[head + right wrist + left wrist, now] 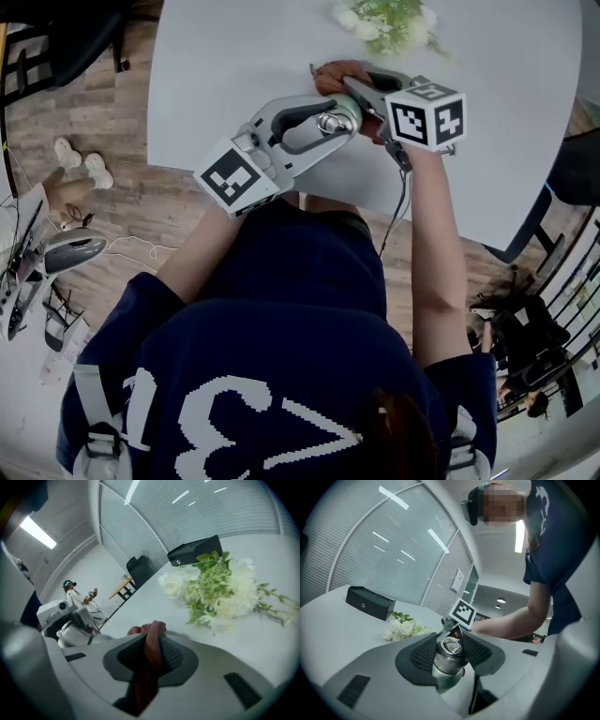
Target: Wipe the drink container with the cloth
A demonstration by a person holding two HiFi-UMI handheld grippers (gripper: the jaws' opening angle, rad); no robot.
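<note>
Drink container (449,660), a steel-topped flask with a pale green body, sits clamped between the ribbed pads of the left gripper (450,639), whose jaws are closed on its upper part. It is held up over the near edge of the table (234,56), not standing on it. Just to the right and slightly farther off, the right gripper (153,641) has its jaws pinched on a bunched reddish-brown cloth (150,630), and a small fold pokes out past the tips. Whether that fold already touches the flask cannot be told.

Wiping well probably means keeping the left grip firm and unmoving while only the protruding fold meets the metal, so the hard jaw tips do not scrape it. Since the pads cover part of the flask, the exposed cap and lower body are the easy areas. The flask would likely need turning or regripping to reach the rest. The smooth wall may slip under side pressure, so light strokes look safer.

The table is plain, pale and round-edged, standing on a wood-plank floor (94,112). A black box (370,602) lies far left on it, and a spray of white flowers (389,19) lies at the far side. Glass walls with blinds (393,541) close the room behind.
</note>
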